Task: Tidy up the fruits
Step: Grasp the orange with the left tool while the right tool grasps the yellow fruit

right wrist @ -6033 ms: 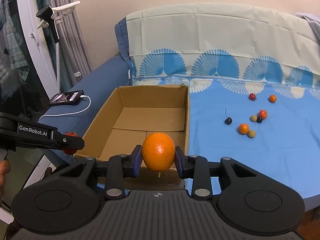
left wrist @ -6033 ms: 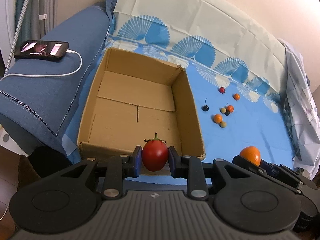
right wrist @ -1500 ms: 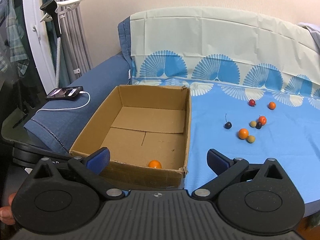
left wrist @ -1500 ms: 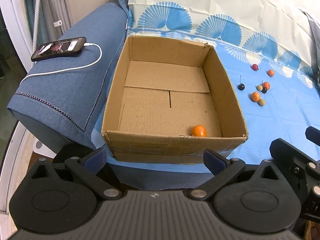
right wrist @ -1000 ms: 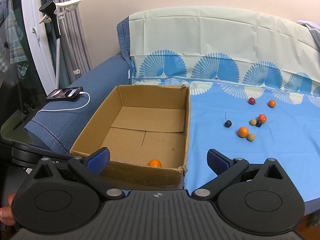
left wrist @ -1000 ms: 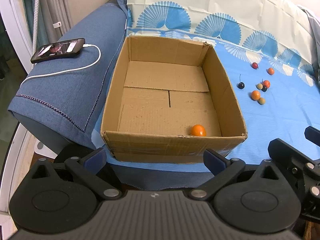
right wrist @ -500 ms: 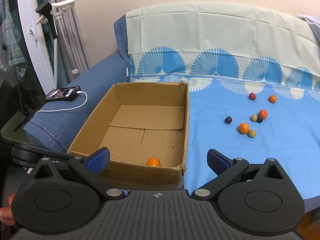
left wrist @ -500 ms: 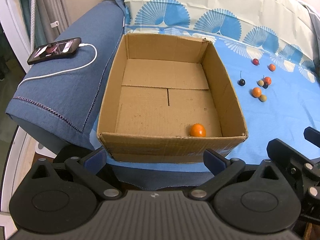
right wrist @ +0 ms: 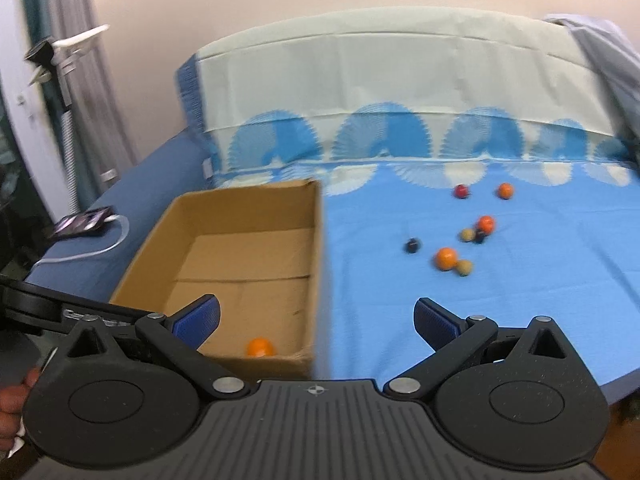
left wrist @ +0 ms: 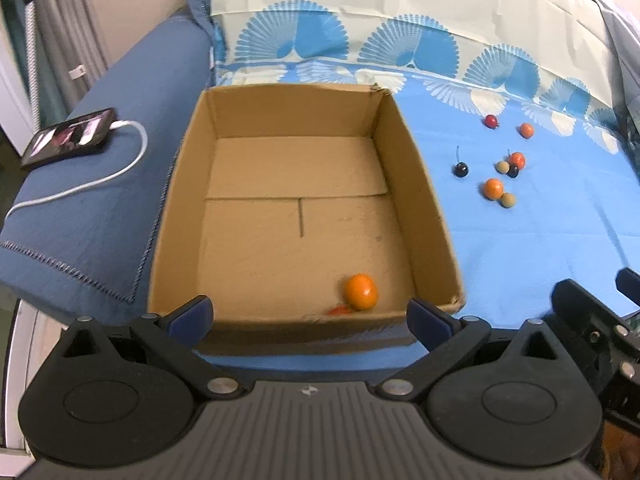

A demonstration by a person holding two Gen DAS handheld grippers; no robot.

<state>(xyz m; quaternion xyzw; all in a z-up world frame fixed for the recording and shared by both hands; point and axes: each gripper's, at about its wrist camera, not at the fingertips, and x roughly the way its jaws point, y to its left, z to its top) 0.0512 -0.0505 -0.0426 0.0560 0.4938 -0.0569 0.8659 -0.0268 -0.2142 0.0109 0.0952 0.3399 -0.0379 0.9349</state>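
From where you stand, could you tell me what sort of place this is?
Most likely a room in a home, not a lab: the cardboard box sits on a sofa or bed under a blue patterned cloth, a charging phone lies on its padded blue arm, and curtains hang nearby.

Matt brown cardboard box [left wrist: 416, 184], glossy smooth fruits [left wrist: 493, 188], printed blue cloth [left wrist: 540, 240]

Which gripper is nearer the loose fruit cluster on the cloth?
Right. The right gripper sits beside the box over the blue cloth, facing the cluster. The left gripper is at the box's near wall, with the cluster beyond its right wall.
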